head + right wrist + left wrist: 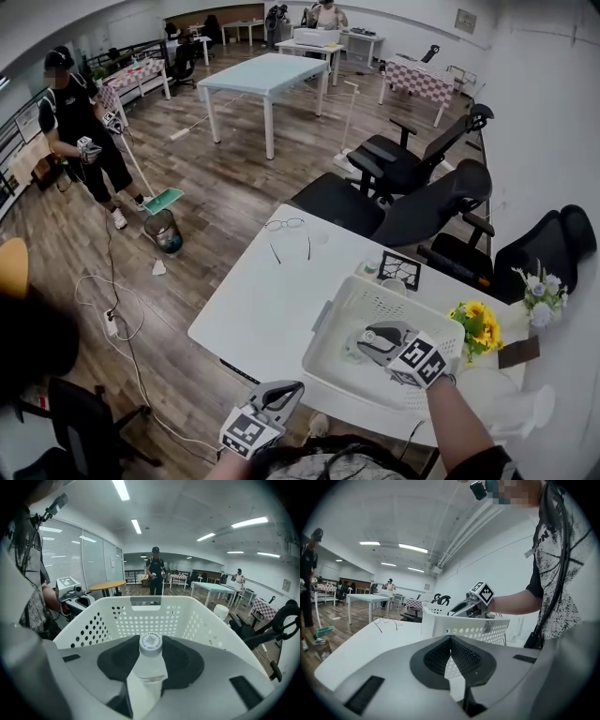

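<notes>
Right gripper [361, 343] is down inside the white perforated basket [394, 302], and its own view settles it: the jaws are clamped on a clear plastic bottle [150, 663], the white cap poking up just past the dark pads, the body running back between them. So the bottle sits in the grip, within the basket's walls, and I can't tell whether its base touches the basket floor. Left gripper [292, 388] hangs low, off the near edge of the tabletop [262, 300], apart from the basket; its jaws are closed tip to tip with nothing between them, only the basket wall showing through the gap behind. Further up the tabletop lie a pair of glasses [284, 225], well clear, and sunflowers [478, 328] stand just beside the basket's right end. The worry, as I read it: that bottle is smooth and round, so it could twist or slide out between the pads and topple in the basket. The basket looks light and nothing steadies it, so a knock from the right gripper against a wall could shove it toward the sunflowers or the tabletop's near edge.
</notes>
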A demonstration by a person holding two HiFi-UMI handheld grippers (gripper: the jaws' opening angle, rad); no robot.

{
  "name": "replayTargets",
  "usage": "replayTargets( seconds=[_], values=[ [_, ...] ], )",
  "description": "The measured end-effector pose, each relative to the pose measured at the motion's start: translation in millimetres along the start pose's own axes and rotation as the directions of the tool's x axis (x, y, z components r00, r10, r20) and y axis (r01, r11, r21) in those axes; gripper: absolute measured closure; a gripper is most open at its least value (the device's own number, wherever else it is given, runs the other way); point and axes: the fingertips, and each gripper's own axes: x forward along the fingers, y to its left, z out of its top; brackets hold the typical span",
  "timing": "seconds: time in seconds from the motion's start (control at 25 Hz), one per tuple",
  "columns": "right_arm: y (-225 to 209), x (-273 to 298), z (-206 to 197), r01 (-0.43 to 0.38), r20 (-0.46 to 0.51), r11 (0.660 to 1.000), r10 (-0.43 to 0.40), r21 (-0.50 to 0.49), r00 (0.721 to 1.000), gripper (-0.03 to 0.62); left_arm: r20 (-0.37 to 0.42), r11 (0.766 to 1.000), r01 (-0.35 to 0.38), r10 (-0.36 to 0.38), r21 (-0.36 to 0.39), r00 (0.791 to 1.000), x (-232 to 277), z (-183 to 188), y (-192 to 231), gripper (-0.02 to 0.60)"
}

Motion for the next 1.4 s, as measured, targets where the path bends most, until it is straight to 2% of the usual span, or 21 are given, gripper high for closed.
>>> replayTargets(
  seconds=[0.24,0.68,1.0,1.4],
  values=[
    [-2,0,-2,-0.013,0.017,1.0,0.013,0.024,1.0,0.439,-0.007,1.0,0.009,-0.009,0.018,1.0,7,0,-3,0.571],
    [-3,-5,2,0.028,0.034,0.999,-0.03,0.034,0.999,0.442,-0.007,0.996,0.079,-0.078,0.048,0.997,15,9,-13,0.571],
    [-4,-29,27,0.112,0.077,0.993,-0.115,0.039,0.99,0.442,0.004,0.989,0.138,-0.138,0.049,0.99,4,11,-14,0.571],
    [3,-68,52,0.222,0.132,0.97,-0.234,0.104,0.963,0.442,0.013,0.972,0.229,-0.229,0.047,0.973,-13,8,-14,0.571]
  ],
)
